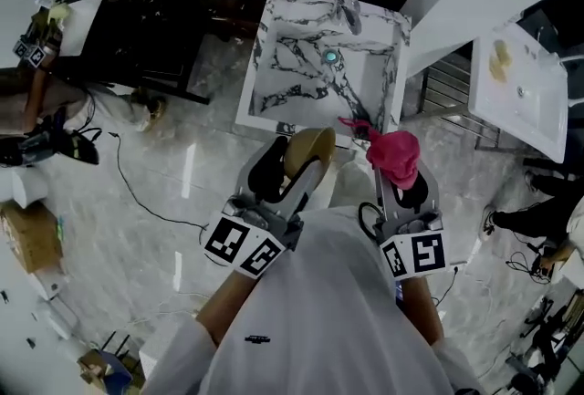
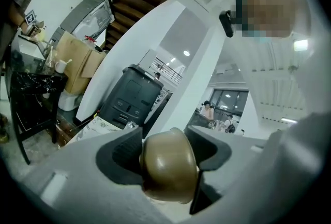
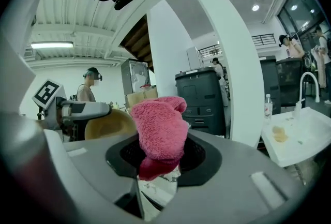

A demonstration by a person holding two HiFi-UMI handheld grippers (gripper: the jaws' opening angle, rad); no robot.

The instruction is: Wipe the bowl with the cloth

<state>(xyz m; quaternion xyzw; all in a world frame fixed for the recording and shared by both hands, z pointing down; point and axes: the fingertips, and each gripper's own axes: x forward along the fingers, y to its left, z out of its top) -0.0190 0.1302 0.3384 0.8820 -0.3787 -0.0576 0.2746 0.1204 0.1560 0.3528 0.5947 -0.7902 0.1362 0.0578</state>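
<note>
Bowl (image 1: 307, 154) clamped in left gripper (image 1: 290, 172); right gripper (image 1: 399, 176) pinching cloth (image 1: 395, 154) beside it.

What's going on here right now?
A person holds a tool in each hand, in front of a marbled sink. The left tool is shut on the brown bowl, the right tool on the pink cloth. Bowl and cloth sit side by side, apart; no wiping yet.

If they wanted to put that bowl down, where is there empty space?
The marbled sink is mostly bare: its left half, between the left rim and the drain, is free. The tap takes the far edge, and the pink cloth hangs over the near right corner.
</note>
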